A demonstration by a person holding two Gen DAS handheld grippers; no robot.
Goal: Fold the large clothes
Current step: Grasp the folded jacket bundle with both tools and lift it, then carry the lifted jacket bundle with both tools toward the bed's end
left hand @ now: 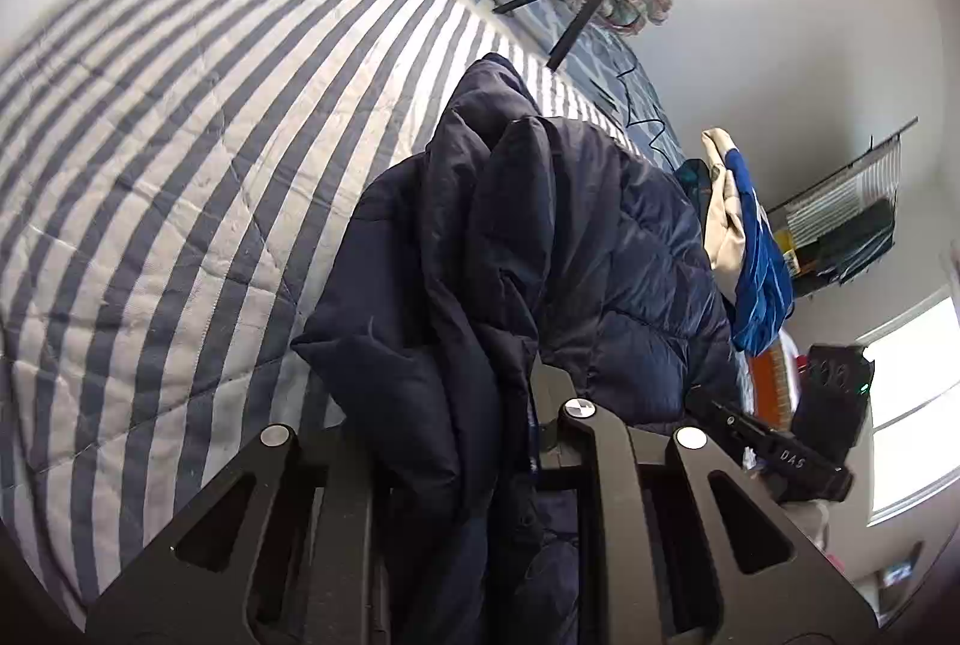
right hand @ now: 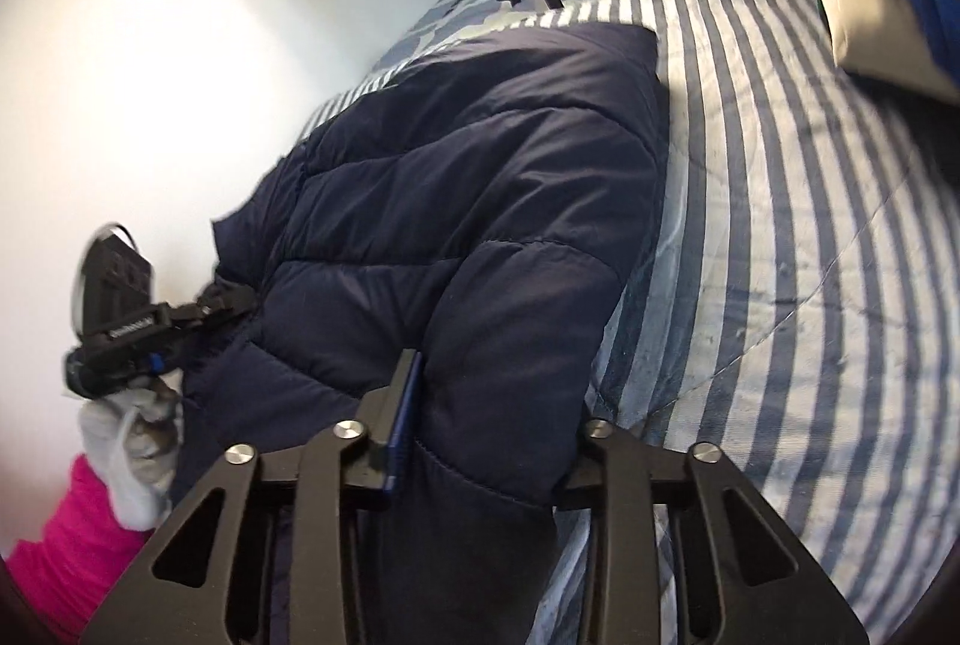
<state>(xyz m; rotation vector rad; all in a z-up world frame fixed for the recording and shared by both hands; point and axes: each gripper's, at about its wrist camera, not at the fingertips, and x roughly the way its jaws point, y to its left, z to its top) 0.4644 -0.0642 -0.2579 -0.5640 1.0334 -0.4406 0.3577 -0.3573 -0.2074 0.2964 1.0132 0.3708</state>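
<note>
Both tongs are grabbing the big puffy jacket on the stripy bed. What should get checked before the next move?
1. Left tongs clamped on the navy puffer jacket: ok, fabric bunched between the fingers.
2. Right tongs clamped on the jacket: ok.
3. Jacket lifted off the striped bedspread: cannot tell, its far end may be resting on the bedspread.
4. Room to lay it flat: ok, bare stripes beside it.
5. Ring light tripod out of the way: cannot tell, its legs stand close behind the jacket.
</note>
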